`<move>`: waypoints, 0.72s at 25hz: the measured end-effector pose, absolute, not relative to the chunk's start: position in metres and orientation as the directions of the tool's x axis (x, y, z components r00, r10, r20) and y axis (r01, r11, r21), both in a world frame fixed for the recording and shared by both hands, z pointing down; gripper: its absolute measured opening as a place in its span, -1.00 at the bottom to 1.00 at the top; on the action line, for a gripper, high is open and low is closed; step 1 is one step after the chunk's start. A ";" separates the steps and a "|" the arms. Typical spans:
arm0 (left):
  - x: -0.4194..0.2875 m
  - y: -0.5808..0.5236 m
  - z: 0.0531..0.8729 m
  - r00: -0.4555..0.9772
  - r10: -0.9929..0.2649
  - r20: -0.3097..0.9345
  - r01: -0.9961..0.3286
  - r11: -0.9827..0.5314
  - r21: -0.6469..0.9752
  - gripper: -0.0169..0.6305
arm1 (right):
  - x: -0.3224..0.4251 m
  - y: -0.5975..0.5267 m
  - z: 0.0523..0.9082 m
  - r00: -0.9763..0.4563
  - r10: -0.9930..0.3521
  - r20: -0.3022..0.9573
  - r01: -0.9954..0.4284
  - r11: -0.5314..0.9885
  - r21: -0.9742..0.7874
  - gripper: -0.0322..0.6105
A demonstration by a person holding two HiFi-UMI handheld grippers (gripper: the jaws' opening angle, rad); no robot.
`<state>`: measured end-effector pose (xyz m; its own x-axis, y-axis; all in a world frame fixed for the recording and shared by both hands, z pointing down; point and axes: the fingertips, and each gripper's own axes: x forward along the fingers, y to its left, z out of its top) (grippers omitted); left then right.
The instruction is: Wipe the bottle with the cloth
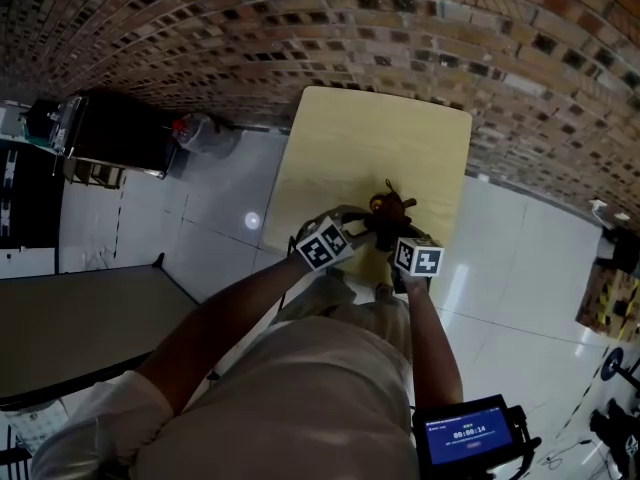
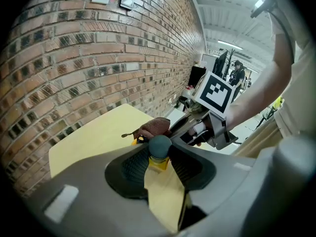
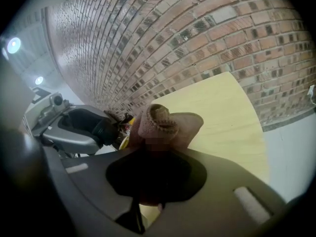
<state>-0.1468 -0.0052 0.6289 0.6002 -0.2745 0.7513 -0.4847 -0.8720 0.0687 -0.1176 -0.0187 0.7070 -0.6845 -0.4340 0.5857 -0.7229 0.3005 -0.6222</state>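
My left tongs are matt grey plastic with ribbed black pads. The cloth is nubby brown fabric and the bottle smooth yellow plastic. The counter looks like pale matt wood, the wall rough brick, the floor glossy.

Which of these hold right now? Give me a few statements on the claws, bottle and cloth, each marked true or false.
1. The left claw grips the yellow plastic bottle with a dark round cap. True.
2. The right claw is empty. False: it is shut on the brown woven cloth.
3. The cloth lies spread flat on the table. False: it is bunched in the right claw.
4. The pale wooden table stands against a brick wall. True.
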 end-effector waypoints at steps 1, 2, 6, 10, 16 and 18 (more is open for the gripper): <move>-0.147 -0.005 0.629 0.601 -0.272 0.751 -0.483 -0.873 0.070 -0.45 | -0.117 -0.018 0.710 -0.683 -0.432 0.589 -0.724 0.292 -0.625 -0.69; -0.147 -0.007 0.630 0.602 -0.270 0.752 -0.481 -0.874 0.071 -0.45 | -0.117 -0.019 0.713 -0.681 -0.429 0.594 -0.725 0.284 -0.627 -0.69; -0.146 -0.009 0.632 0.599 -0.265 0.755 -0.472 -0.879 0.066 -0.45 | -0.116 -0.019 0.727 -0.679 -0.419 0.603 -0.725 0.257 -0.638 -0.69; -0.142 -0.007 0.633 0.592 -0.261 0.763 -0.457 -0.888 0.051 -0.45 | -0.113 -0.015 0.735 -0.681 -0.410 0.607 -0.723 0.242 -0.648 -0.68; -0.141 -0.011 0.637 0.570 -0.260 0.780 -0.435 -0.900 0.018 -0.45 | -0.118 -0.014 0.753 -0.688 -0.369 0.626 -0.722 0.257 -0.642 -0.68; -0.140 -0.010 0.632 0.575 -0.266 0.774 -0.435 -0.900 0.014 -0.45 | -0.118 -0.011 0.754 -0.684 -0.362 0.634 -0.727 0.257 -0.637 -0.68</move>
<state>-0.1399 -0.0095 0.6320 0.5750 -0.2659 0.7737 -0.4349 -0.9004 0.0138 -0.1175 -0.0105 0.7541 -0.6837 -0.3616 0.6339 -0.7266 0.2571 -0.6371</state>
